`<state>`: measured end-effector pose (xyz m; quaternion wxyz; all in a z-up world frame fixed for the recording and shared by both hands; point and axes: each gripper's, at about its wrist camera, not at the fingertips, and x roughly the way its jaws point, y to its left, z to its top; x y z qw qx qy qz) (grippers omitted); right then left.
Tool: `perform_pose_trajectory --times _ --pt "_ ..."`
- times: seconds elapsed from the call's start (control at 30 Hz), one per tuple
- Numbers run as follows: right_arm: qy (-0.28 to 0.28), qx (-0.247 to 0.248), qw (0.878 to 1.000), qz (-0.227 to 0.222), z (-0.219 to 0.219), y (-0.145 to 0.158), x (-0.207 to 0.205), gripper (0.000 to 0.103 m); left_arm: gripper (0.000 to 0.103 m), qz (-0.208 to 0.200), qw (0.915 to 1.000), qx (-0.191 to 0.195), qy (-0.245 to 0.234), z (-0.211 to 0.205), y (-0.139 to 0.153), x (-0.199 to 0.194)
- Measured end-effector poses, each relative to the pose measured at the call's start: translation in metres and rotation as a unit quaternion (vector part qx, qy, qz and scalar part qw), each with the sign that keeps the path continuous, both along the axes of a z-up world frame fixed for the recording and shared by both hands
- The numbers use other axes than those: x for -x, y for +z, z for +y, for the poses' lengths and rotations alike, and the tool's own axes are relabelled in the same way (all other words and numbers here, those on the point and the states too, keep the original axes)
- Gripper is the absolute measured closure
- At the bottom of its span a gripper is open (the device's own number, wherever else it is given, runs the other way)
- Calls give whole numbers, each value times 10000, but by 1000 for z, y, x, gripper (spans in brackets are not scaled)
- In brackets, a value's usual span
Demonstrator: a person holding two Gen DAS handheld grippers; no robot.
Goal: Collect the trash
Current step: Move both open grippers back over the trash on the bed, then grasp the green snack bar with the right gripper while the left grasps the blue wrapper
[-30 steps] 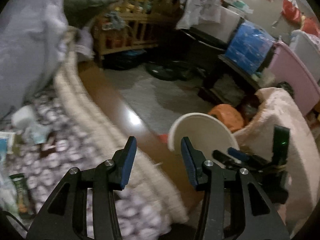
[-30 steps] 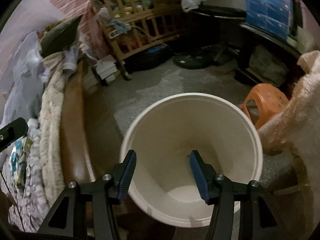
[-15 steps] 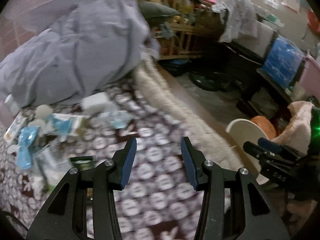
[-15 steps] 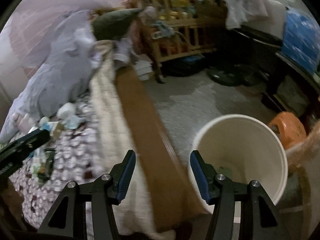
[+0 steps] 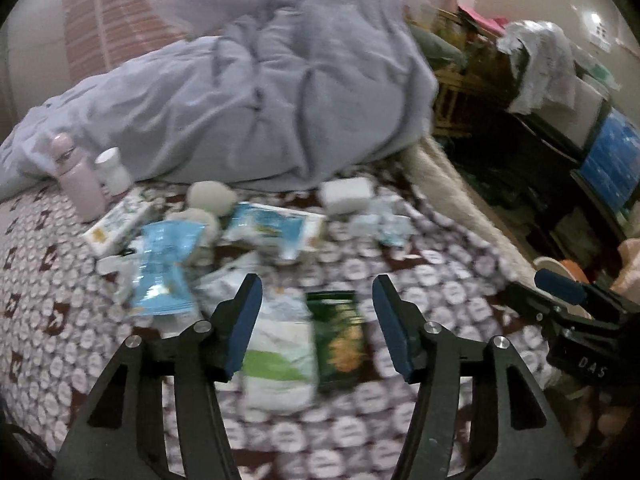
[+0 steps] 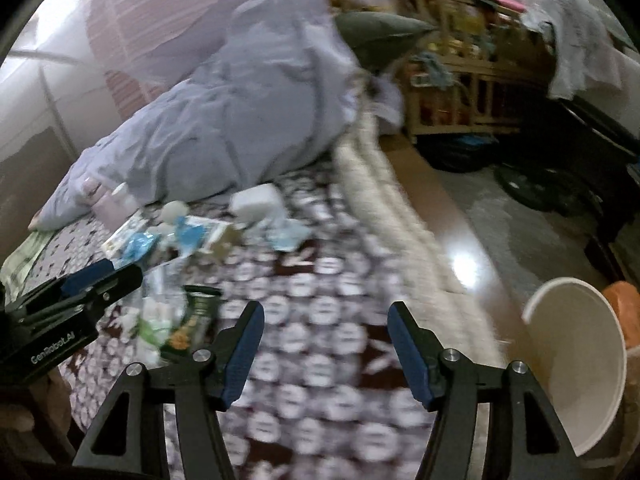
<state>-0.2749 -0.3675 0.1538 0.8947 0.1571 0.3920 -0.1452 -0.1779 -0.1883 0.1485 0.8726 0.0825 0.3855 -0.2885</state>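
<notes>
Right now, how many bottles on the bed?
2: pink bottle standing at the duvet's edge, white bottle right beside it. More may hide under wrappers.

**Clearance: litter ahead of left tongs, bare spread ahead of right**

I find a green packet (image 5: 339,336) and white wrapper (image 5: 280,354) directly between my left tongs (image 5: 316,322). Ahead of my right tongs (image 6: 326,338) the patterned bedspread (image 6: 320,296) lies bare; the bucket (image 6: 580,364) stands to their right.
</notes>
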Motion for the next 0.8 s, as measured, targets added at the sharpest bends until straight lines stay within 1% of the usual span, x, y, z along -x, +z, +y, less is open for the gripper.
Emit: perform_pose_trajectory --times 0.23,0.4,0.5,0.6,0.8 --pt "498 -1 9987 122 43 -4 -33 39 44 -35 9994 -49 344 41 -2 -20" --pt "741 -105 9969 233 65 -13 -47 39 44 76 9984 -5 564 79 -6 -38" --pt "873 -118 9953 409 73 -24 -58 39 43 241 9970 -11 738 106 -11 -54" --pt "895 -282 9942 522 74 -37 -67 39 43 366 9961 -5 800 124 -18 -64" --pt "853 -586 9912 826 74 -67 -91 39 43 835 9925 181 870 137 -32 -85"
